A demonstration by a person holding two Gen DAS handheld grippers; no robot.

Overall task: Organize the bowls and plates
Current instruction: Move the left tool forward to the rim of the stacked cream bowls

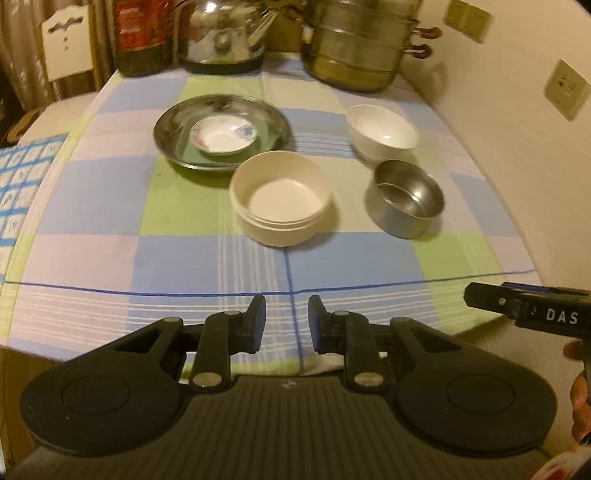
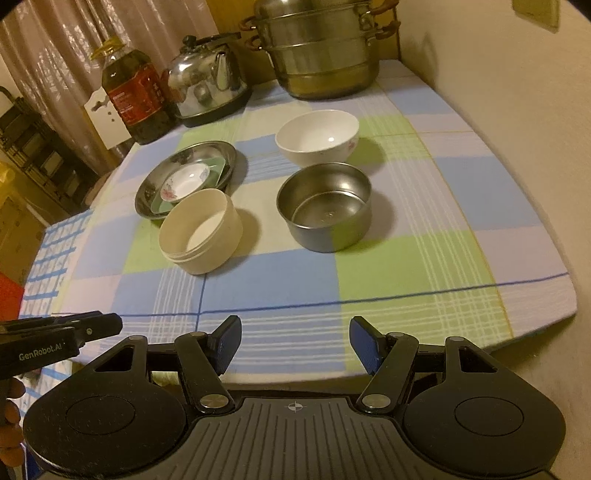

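Observation:
A steel plate (image 1: pixel 173 129) (image 2: pixel 155 188) holds a green square dish (image 1: pixel 192 153) (image 2: pixel 218 168) with a small white flowered saucer (image 1: pixel 223 138) (image 2: pixel 184 182) on top. A cream round bowl (image 1: pixel 279 199) (image 2: pixel 201 230) sits in front of it. A steel bowl (image 1: pixel 404 197) (image 2: pixel 325 210) and a white porcelain bowl (image 1: pixel 382 131) (image 2: pixel 317 136) stand to the right. My left gripper (image 1: pixel 287 319) is open and empty at the table's near edge. My right gripper (image 2: pixel 295 341) is open wider, empty, also at the near edge.
A checked cloth (image 1: pixel 92 206) (image 2: pixel 424 258) covers the table. At the back stand an oil bottle (image 1: pixel 142 33) (image 2: pixel 135 96), a kettle (image 1: pixel 225 33) (image 2: pixel 207 79) and a stacked steamer pot (image 1: pixel 358 40) (image 2: pixel 321 48). A wall (image 1: pixel 517 110) runs along the right.

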